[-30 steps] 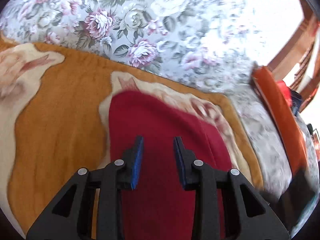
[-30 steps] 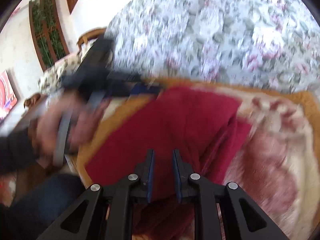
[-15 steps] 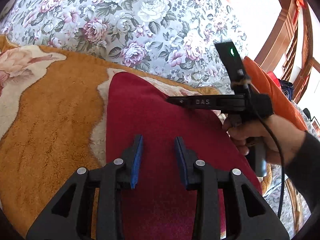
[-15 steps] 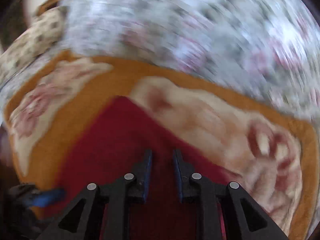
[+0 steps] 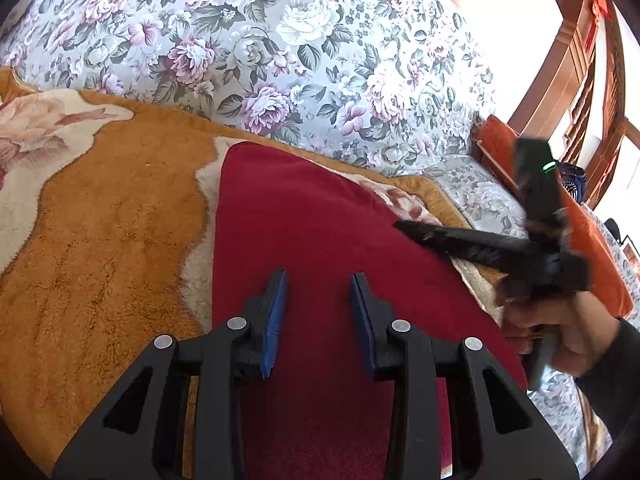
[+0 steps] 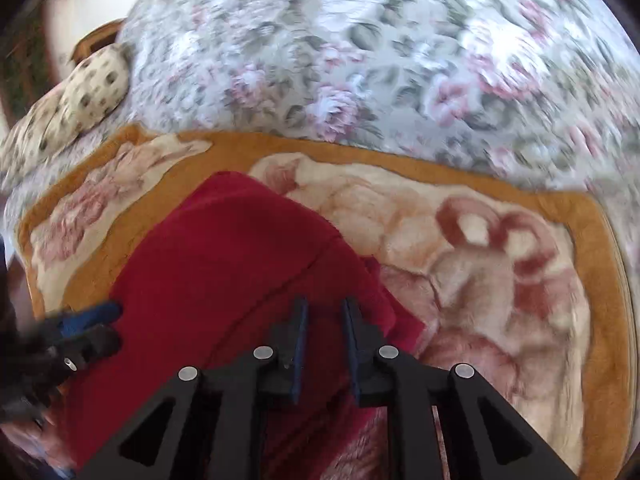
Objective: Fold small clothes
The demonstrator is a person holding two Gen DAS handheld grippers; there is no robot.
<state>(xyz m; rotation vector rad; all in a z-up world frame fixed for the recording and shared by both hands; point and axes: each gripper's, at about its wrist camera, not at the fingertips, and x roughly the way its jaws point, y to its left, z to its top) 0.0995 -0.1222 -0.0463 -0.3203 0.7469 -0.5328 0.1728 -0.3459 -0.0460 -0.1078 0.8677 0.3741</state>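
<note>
Now the red fleece garment [image 5: 312, 248] lies flat on the orange floral blanket [image 5: 104, 216]. My left tool [image 5: 318, 308] and right tool [image 6: 323, 344] hover over it, slightly parted, gripping nothing. Being soft and limp, it should pinch best at a corner edge.

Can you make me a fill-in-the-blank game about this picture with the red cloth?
1. The folded cloth is the colour ____.
2. The cloth lies on an orange and cream ____ with roses.
3. Behind the blanket is a cushion printed with ____.
4. The space between the left gripper fingers is ____, with nothing pinched.

Missing words: red; blanket; flowers; empty
</note>
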